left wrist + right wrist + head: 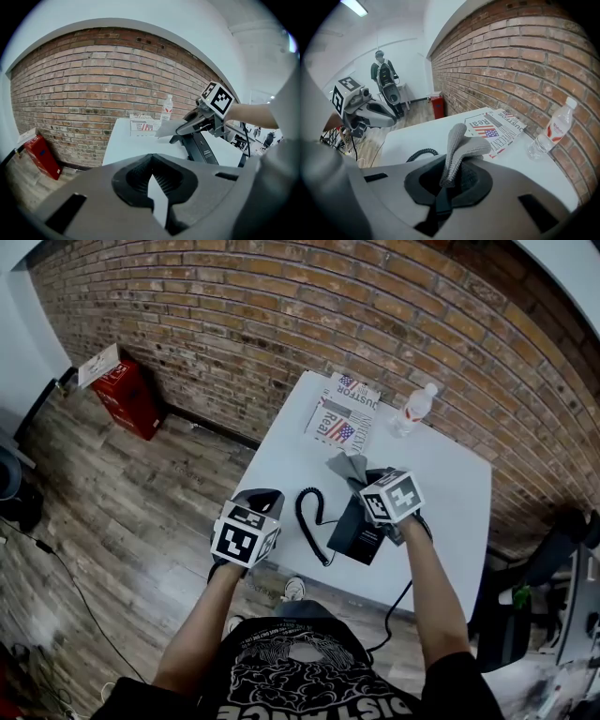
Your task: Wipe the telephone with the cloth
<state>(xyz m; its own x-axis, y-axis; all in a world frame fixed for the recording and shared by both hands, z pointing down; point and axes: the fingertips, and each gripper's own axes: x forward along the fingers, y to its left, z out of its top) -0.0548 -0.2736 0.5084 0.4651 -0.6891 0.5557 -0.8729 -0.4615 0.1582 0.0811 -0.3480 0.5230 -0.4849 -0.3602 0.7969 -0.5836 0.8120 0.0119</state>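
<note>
Grey cloth (461, 143) is pinched tight between the fingers of the right gripper (452, 171), and it sticks up out of them. This gripper is held over the black telephone (361, 535), which is set on the white table (281, 465) with its curly cord (312, 521) beside it. The fingers of the left gripper (151, 161) are pressed together at the tips, and nothing is held in them. A clear bottle (412, 411) with a white cap is stood near a newspaper (342, 418). What is inside it cannot be told.
</note>
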